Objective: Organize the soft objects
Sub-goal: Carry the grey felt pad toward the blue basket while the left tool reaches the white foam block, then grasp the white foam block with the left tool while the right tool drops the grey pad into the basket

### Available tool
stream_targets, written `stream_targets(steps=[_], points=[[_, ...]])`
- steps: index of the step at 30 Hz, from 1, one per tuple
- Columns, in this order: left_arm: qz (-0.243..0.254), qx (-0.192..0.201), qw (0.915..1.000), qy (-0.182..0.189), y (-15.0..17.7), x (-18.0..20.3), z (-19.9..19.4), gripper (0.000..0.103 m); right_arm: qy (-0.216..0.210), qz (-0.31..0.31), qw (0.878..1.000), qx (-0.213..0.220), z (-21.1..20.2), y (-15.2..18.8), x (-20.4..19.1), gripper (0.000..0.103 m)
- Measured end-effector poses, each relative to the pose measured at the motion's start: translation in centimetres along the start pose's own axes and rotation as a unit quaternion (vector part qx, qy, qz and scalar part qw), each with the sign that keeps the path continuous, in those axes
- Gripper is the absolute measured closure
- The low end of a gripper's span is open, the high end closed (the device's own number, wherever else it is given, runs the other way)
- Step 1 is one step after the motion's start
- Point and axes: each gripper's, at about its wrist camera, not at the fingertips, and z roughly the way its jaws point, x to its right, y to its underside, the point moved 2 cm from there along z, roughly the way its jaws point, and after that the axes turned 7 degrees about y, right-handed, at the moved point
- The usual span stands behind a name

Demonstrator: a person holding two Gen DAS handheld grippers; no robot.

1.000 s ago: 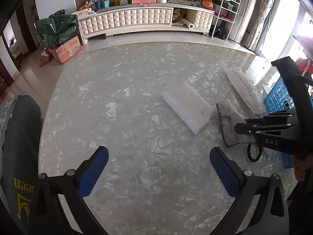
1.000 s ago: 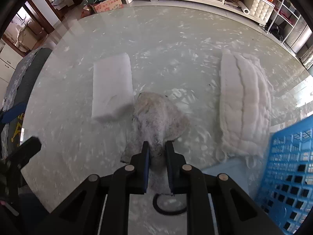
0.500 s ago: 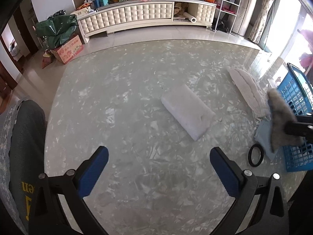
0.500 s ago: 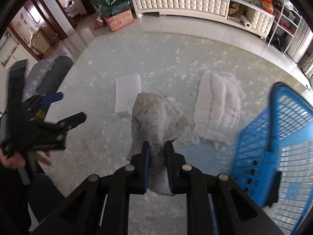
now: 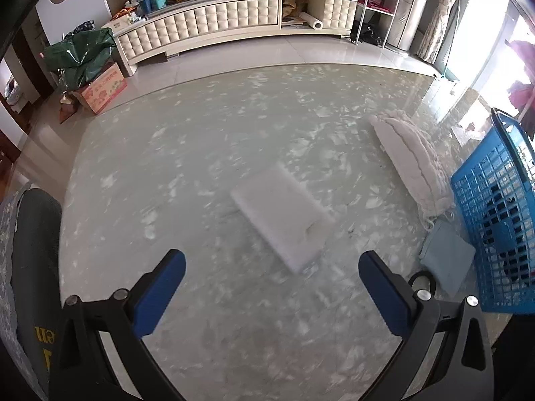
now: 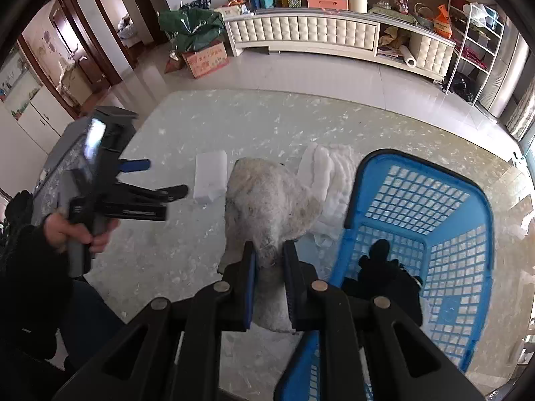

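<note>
My right gripper [image 6: 270, 250] is shut on a grey fluffy cloth [image 6: 267, 197], which hangs in the air just left of the blue basket [image 6: 468, 197]. A dark item [image 6: 384, 267] lies inside the basket. My left gripper [image 5: 271, 267] is open with nothing between its blue pads, just short of a white foam pad [image 5: 281, 207] on the marble table. The same gripper [image 6: 157, 177] shows in the right wrist view, held by a hand [image 6: 63, 227]. A white fluffy cloth [image 5: 414, 153] and a pale blue cloth [image 5: 448, 257] lie beside the basket [image 5: 495, 200].
A black ring [image 5: 423, 282] lies on the table [image 5: 167, 167] near the pale blue cloth. A dark chair back [image 5: 33, 250] stands at the table's left edge. Beyond the table are a tufted cream cabinet [image 5: 234, 16], a cardboard box [image 5: 103, 88] and a wire rack [image 5: 378, 3].
My right gripper lifted the grey cloth off the table and carried it up and right, beside the basket. My left gripper drifted closer to the white foam pad.
</note>
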Motion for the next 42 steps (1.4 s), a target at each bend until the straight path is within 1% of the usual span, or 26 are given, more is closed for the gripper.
stream_targets(steps=[7, 10, 12, 16, 22, 27, 31, 33, 36, 40, 41, 42], points=[[-0.033, -0.012, 0.9994, -0.008, -1.5, 0.0, 2.6, 0.000, 0.005, 0.001, 1.000, 0.015, -1.1, 0.2, 1.5, 0.089], [-0.039, -0.012, 0.9988, -0.027, -1.8, -0.2, 3.6, 0.000, 0.012, 0.007, 1.000, 0.018, -1.3, 0.4, 2.8, 0.089], [-0.041, -0.019, 0.9985, -0.032, -2.0, -0.3, 4.5, 0.000, 0.015, 0.011, 1.000, 0.019, -1.8, 0.8, 4.0, 0.089], [-0.062, -0.025, 0.9975, -0.025, -2.2, -0.7, 5.7, 0.000, 0.026, 0.020, 0.999, 0.016, -2.0, 1.6, 5.7, 0.089], [-0.090, -0.029, 0.9952, -0.024, -2.7, -1.8, 7.3, 0.000, 0.040, 0.040, 0.998, 0.003, -1.8, 2.8, 8.1, 0.089], [-0.116, -0.031, 0.9926, -0.014, -3.0, -2.4, 7.9, 0.000, 0.047, 0.052, 0.998, -0.004, -1.9, 3.2, 8.9, 0.089], [-0.104, -0.036, 0.9938, -0.018, -3.3, -2.3, 8.3, 0.000, 0.051, 0.061, 0.997, -0.007, -1.6, 3.5, 9.3, 0.089], [-0.109, -0.041, 0.9931, -0.015, -3.4, -2.5, 8.6, 0.000, 0.052, 0.063, 0.997, -0.010, -1.6, 3.6, 9.6, 0.089], [-0.109, -0.038, 0.9931, -0.021, -3.5, -2.6, 8.7, 0.000, 0.053, 0.068, 0.996, -0.016, -1.2, 3.6, 10.1, 0.089], [-0.096, -0.043, 0.9939, -0.031, -3.6, -2.1, 9.0, 0.000, 0.054, 0.073, 0.995, -0.029, -0.4, 3.6, 10.5, 0.088], [-0.090, -0.044, 0.9944, -0.032, -3.5, -1.6, 9.1, 0.002, 0.055, 0.073, 0.995, -0.031, -0.2, 3.6, 10.8, 0.088], [-0.082, -0.045, 0.9950, -0.035, -3.5, -1.4, 9.1, 0.006, 0.056, 0.073, 0.995, -0.035, 0.2, 3.6, 11.0, 0.088]])
